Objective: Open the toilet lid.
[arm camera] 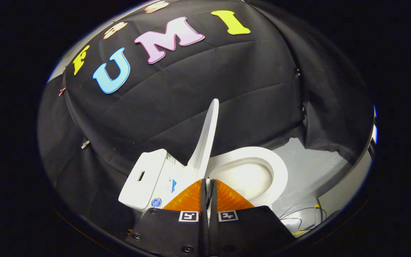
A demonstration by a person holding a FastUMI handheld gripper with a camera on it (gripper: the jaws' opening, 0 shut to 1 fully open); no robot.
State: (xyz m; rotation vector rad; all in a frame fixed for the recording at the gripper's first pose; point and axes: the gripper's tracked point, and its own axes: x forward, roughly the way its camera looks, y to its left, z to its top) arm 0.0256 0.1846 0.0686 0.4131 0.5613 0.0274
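Lid (pixel 205 137) stands raised, near upright, beside the tank (pixel 145 178), seat (pixel 277 171) exposed. I note my gripper (pixel 208 184) closed to a thin slit, holding nothing, tips just before the lid's hinge end; task looks done.

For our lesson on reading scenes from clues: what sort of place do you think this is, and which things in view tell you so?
Probably a staged bathroom corner inside a recording booth, not a real bathroom. A white toilet with its lid raised stands before a draped black cloth wall, with loose cables on the floor. The gripper is shut, holding nothing.
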